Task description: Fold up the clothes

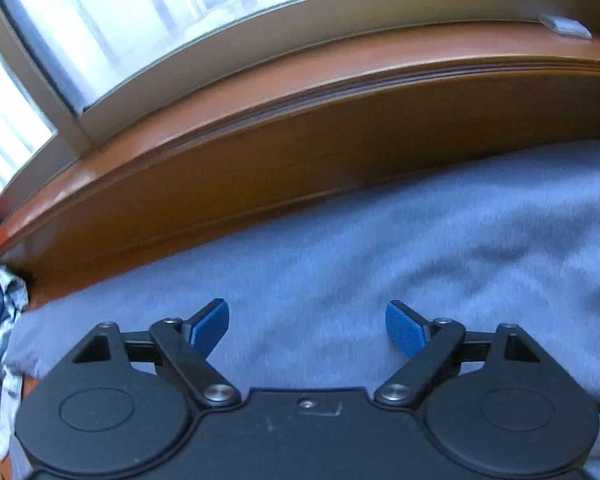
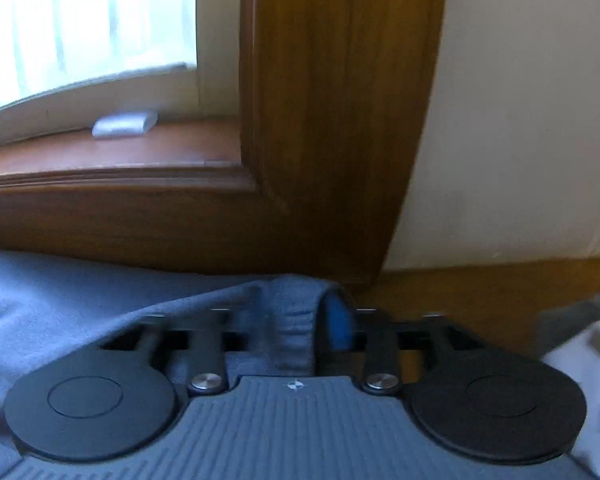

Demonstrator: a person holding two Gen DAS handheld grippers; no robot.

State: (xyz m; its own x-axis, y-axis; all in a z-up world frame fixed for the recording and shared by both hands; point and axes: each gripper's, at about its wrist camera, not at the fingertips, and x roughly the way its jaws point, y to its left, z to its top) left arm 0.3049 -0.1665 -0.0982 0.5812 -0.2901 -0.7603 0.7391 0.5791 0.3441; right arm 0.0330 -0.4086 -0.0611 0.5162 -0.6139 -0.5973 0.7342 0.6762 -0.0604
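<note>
A grey-blue sweatshirt [image 1: 380, 248] lies spread out below a wooden window sill. My left gripper [image 1: 307, 330] hovers low over it, its blue pads [image 1: 404, 332] wide apart with nothing between them, so it is open. In the right wrist view the same sweatshirt [image 2: 60, 304] drapes over the gripper's left side. My right gripper [image 2: 298, 320] is shut on a bunched ribbed edge [image 2: 296, 320] of the sweatshirt. One blue pad [image 2: 338, 326] shows to the right of the fabric, and cloth hides the other finger.
The brown wooden window sill [image 1: 300, 120] and the window run along the far side. A small silver block [image 2: 124, 123] sits on the sill. A wooden post [image 2: 340, 120] and a cream wall stand to the right. Crumpled clothes [image 1: 0, 320] lie at far left, and a white object [image 2: 580, 380] at right.
</note>
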